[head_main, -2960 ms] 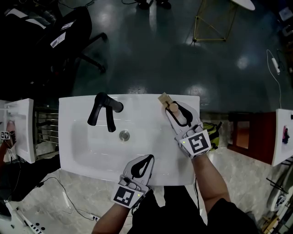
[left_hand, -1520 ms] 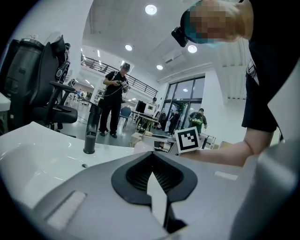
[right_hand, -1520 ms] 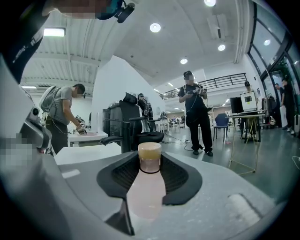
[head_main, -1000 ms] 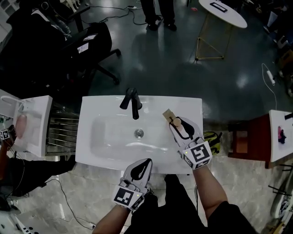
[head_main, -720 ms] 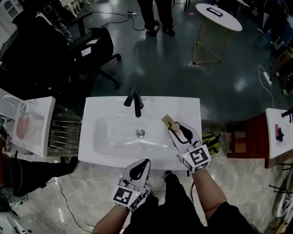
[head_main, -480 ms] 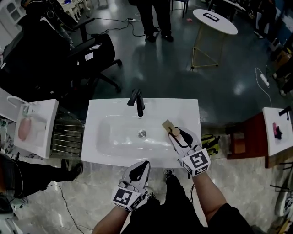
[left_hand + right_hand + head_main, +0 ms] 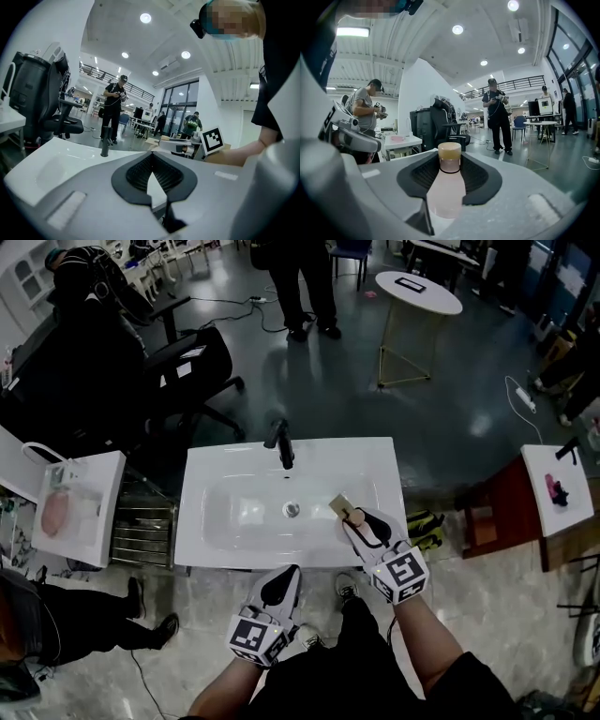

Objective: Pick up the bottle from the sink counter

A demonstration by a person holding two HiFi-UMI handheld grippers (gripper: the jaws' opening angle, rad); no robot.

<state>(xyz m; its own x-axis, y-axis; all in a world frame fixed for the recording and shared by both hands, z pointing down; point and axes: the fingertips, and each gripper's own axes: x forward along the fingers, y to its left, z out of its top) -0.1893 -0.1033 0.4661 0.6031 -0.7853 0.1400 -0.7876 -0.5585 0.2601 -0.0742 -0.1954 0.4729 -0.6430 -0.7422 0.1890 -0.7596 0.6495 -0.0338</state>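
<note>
Bottle (image 7: pixel 446 187), pale pink body, tan cap: lies lengthwise between the jaws of right gripper (image 7: pixel 361 519). Pads closed on its body, cap at the jaw tips. Position: over right-hand ledge of sink (image 7: pixel 211 521), right of the basin. Right forearm reaches in across the sink's near edge. Left gripper (image 7: pixel 287 572): jaws together, nothing held, just off the sink's near edge.

Your right gripper (image 7: pixel 360 519) covers most of the bottle (image 7: pixel 355 515); the tan piece (image 7: pixel 339 503) beside it is too small to tell.
</note>
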